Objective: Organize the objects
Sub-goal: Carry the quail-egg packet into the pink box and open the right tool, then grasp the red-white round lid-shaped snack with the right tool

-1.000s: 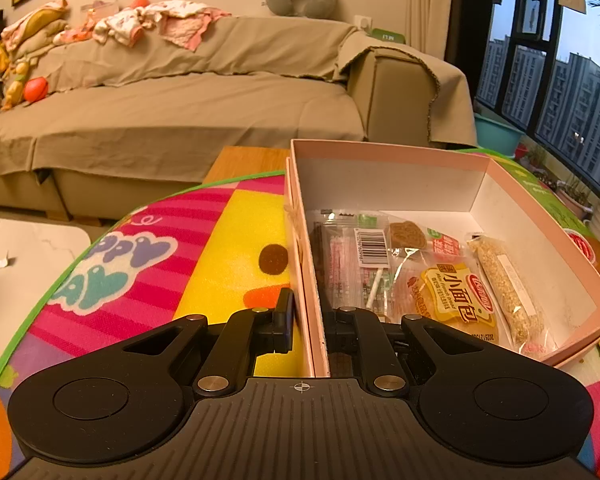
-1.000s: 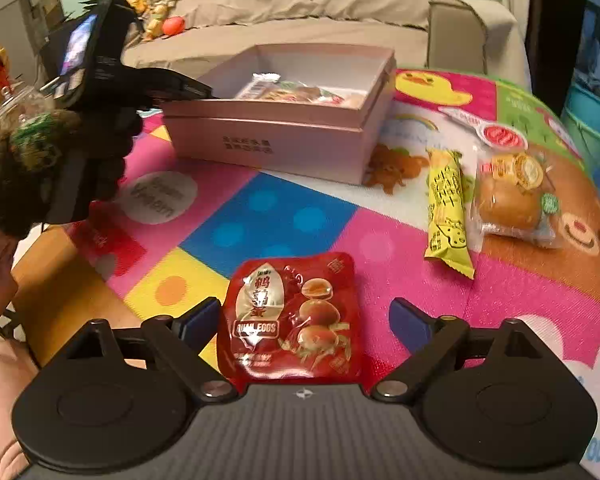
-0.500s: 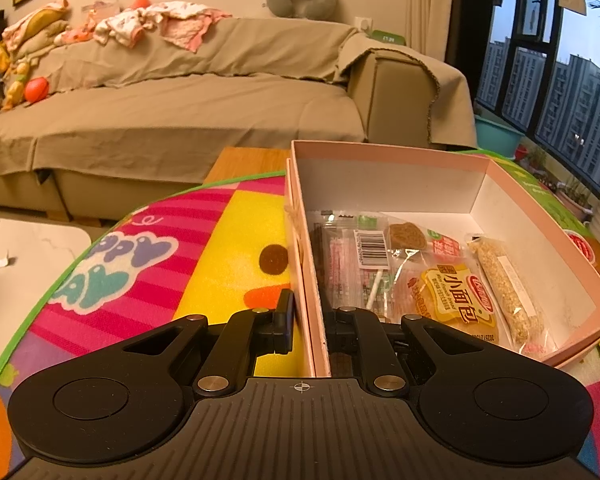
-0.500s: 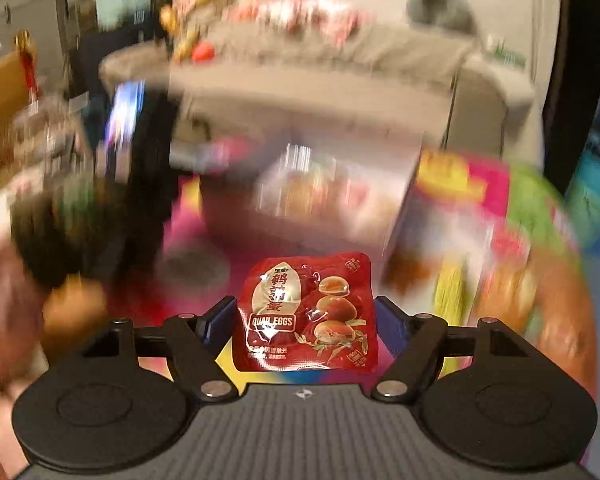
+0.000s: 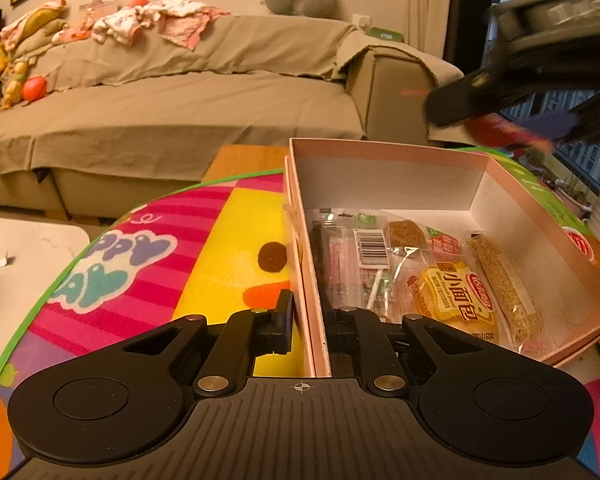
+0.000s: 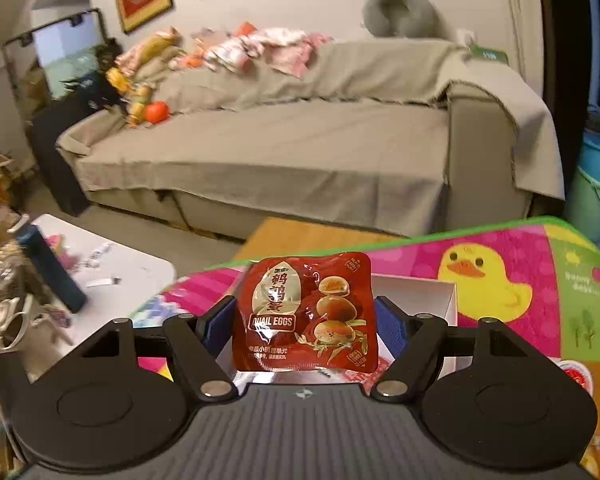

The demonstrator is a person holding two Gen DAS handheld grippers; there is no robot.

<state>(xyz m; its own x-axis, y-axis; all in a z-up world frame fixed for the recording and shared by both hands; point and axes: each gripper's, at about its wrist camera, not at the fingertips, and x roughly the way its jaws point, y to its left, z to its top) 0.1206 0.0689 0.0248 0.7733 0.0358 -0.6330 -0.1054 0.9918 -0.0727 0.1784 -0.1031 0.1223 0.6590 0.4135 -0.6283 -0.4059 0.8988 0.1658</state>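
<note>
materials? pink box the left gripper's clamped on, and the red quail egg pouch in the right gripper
Pink open-topped box: looks like rigid paperboard, matte; thin straight walls, pale inside faces, sharp folded corners.

Red quail egg pouch: probably plastic or foil-laminate film, glossy; white glare streaks, wrinkles, a flat sealed border. A silvery edge at its bottom hints at foil, not certain.

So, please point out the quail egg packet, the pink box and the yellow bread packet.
quail egg packet (image 6: 305, 316): right wrist view, middle of its red front.
pink box (image 5: 384, 178): left wrist view, inner far wall.
yellow bread packet (image 5: 460, 298): left wrist view, its yellow label.
</note>
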